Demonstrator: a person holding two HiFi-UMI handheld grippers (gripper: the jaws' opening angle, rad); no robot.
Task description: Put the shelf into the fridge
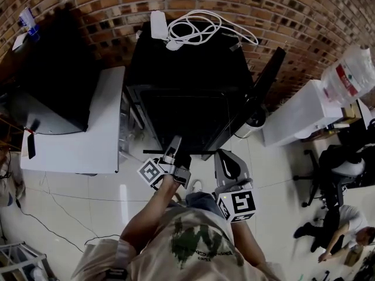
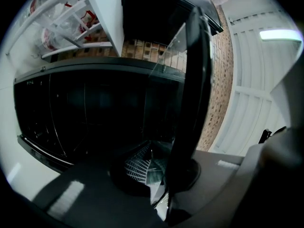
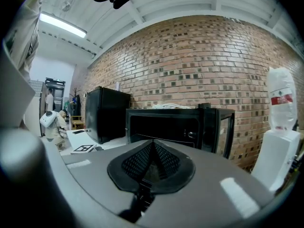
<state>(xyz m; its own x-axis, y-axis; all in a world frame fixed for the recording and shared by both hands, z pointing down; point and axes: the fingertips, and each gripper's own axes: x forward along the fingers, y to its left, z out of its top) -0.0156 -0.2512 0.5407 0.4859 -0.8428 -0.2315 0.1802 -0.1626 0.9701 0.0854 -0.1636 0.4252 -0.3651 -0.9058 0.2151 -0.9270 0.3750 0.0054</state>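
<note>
Shelf [image 2: 192, 103], where is it?
— Clamped in the left gripper [image 2: 161, 175]. Its dark rim runs up the middle of the left gripper view, right at the mouth of the black fridge [image 1: 193, 63], centre of the head view.
— And the right gripper [image 3: 151, 167]?
— Clenched on nothing, lower centre, just right of the left one. The fridge door [image 1: 266, 78] stands open at right.

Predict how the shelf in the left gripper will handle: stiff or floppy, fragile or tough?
Probably stiff: the shelf runs straight though the left gripper grips only its edge. Likely fragile: its pane looks clear, like glass. Perhaps slippery: that surface looks smooth.
</note>
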